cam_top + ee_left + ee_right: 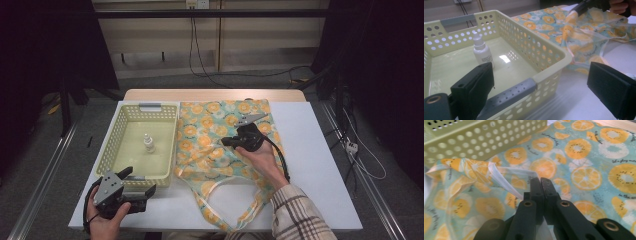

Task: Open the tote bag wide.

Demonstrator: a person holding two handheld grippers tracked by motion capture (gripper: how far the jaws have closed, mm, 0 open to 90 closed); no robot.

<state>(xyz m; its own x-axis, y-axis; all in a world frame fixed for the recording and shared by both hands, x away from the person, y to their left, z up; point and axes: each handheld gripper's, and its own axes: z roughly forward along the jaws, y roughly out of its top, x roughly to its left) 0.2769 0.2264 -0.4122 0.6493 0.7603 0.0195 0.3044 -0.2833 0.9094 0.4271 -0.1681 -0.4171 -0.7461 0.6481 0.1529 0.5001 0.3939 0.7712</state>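
The bag [220,145], a cloth one printed with orange slices, lay flat on the white counter [315,165], just beside the right wall of the basket [116,131]. Its white handles [220,200] reached toward my side of the counter. My right gripper [540,180] was over the middle of the bag, and its jaws were clenched on a white handle strap [501,178], with the cloth bunched up a little beside it. In the yellow basket, a small white bottle [149,143] stood upright near the middle. My left gripper [150,192] was at the near corner of the basket, over the counter, with its jaws wide apart and holding nothing. In the left gripper view, one jaw was in front of the basket's grey handle [509,96] and the other one was over the bare counter.
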